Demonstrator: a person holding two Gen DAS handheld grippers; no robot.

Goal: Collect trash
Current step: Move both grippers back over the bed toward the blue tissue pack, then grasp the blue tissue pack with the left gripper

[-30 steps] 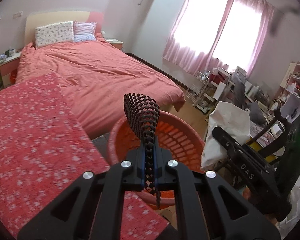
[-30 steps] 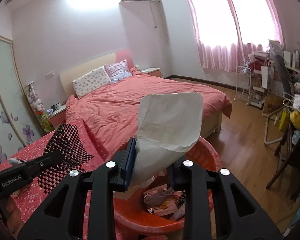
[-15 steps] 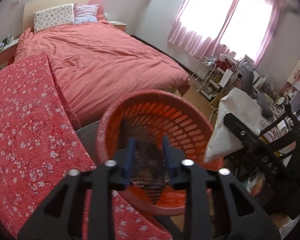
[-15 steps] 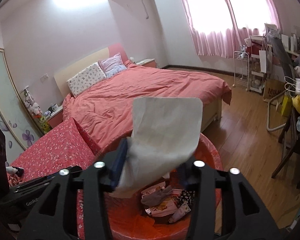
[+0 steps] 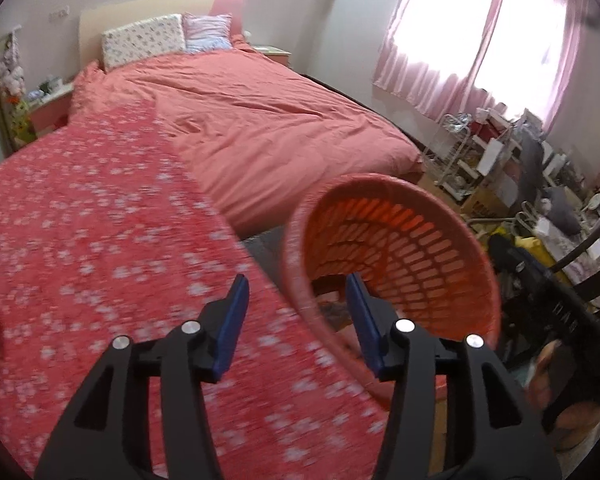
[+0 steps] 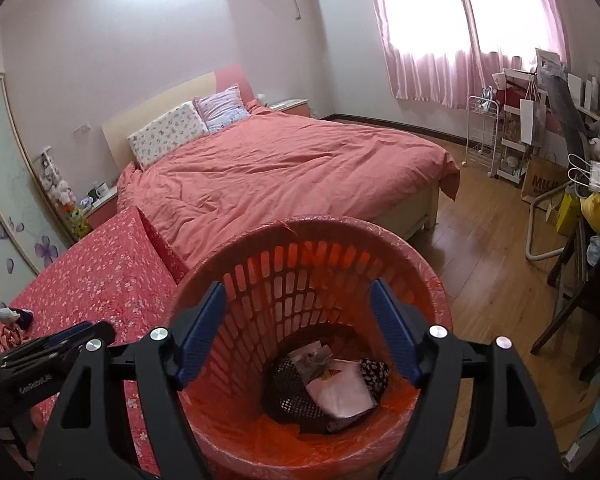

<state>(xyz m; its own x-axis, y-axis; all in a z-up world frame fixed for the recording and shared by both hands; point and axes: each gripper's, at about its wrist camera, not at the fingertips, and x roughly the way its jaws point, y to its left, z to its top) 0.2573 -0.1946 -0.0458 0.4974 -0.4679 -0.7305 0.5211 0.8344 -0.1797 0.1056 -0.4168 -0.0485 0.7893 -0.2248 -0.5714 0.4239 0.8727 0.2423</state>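
An orange slatted basket [image 6: 300,240] lined with a red bag stands beside a table with a red flowered cloth [image 6: 100,280]; it also shows in the left wrist view [image 5: 400,208]. Inside lie a black-and-white mesh bag [image 6: 288,392], a white paper bag [image 6: 340,392] and other scraps. My right gripper [image 6: 298,328] is open and empty above the basket. My left gripper [image 5: 296,316] is open and empty, over the cloth's [image 5: 100,240] edge by the basket rim. The left gripper also shows at the left of the right wrist view [image 6: 60,344].
A bed with a pink duvet [image 6: 280,160] stands behind the basket. Small bits of trash [image 6: 12,316] lie at the table's left end. A chair [image 6: 580,300], shelves and clutter [image 6: 540,128] fill the right side over a wooden floor [image 6: 480,260].
My left gripper let the mesh bag fall into the basket, opened and swung left over the table. My right gripper opened and dropped the white paper bag into the basket.
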